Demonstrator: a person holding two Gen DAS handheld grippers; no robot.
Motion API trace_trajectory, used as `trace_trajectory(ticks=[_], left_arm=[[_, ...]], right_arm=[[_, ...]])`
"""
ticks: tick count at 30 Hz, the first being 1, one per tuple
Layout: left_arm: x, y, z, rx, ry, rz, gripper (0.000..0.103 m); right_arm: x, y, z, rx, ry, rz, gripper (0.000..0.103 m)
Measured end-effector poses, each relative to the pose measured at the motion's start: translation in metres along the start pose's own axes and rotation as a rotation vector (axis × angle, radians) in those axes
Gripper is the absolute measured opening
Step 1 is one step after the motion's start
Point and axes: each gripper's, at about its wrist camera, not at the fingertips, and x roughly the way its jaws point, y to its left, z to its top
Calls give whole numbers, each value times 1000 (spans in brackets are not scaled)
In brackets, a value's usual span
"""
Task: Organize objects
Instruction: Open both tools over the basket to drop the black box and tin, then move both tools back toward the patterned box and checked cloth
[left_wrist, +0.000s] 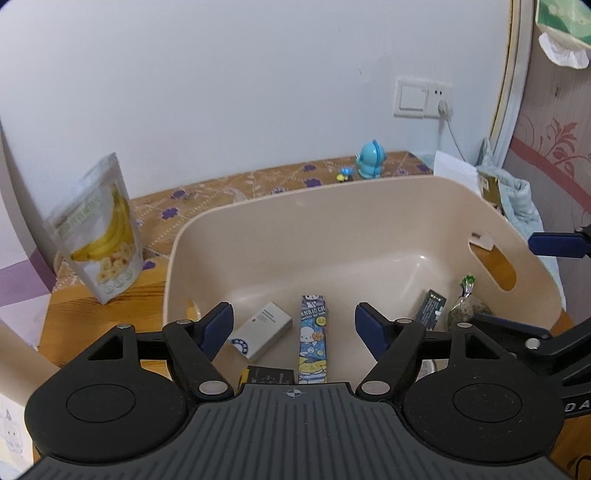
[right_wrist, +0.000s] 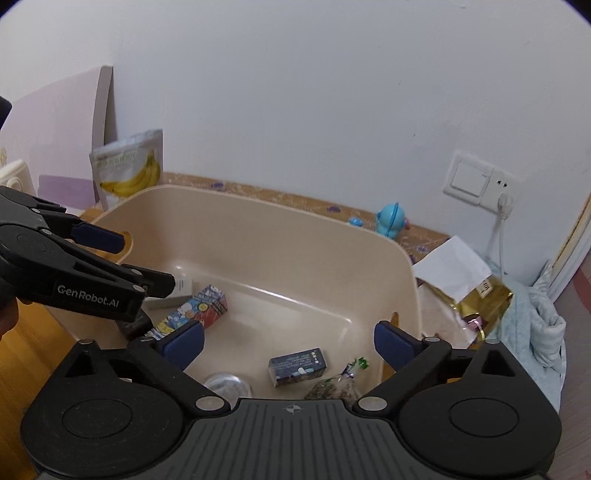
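Observation:
A beige plastic bin (left_wrist: 280, 206) (right_wrist: 236, 218) stands on the table. Inside lie a cartoon carton (left_wrist: 313, 338) (right_wrist: 201, 308), a white box (left_wrist: 263, 330), a dark box (left_wrist: 430, 306) (right_wrist: 297, 365), a black box (left_wrist: 269, 373), a clear snack bag (left_wrist: 467, 308) (right_wrist: 334, 386) and a clear lid (right_wrist: 227, 384). My left gripper (left_wrist: 293, 326) is open and empty above the bin's near side; it shows at the left in the right wrist view (right_wrist: 122, 258). My right gripper (right_wrist: 289, 341) is open and empty over the bin's right end.
A banana chips pouch (left_wrist: 99, 232) (right_wrist: 129, 166) stands left of the bin. A blue toy (left_wrist: 372, 158) (right_wrist: 390, 219) sits by the wall. A gold bag (right_wrist: 480, 299) and blue cloth (right_wrist: 543, 325) lie to the right. A wall socket (left_wrist: 421, 98) has a cable.

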Motion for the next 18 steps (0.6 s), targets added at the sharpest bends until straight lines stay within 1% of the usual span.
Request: trace_trajectory(ticks=[2, 6, 11, 18], left_arm=[[-9, 1, 0, -6, -14, 2, 76], [-28, 4, -3, -11, -45, 11, 80], [-48, 3, -12, 2, -74, 29, 80], [-62, 7, -32, -7, -79, 42, 80]], right_arm=[[-8, 1, 0, 4, -14, -1, 103], [-23, 5, -4, 0, -34, 0, 103], [-40, 10, -9, 1, -53, 0, 103], [-58, 12, -21, 3, -68, 2, 103]])
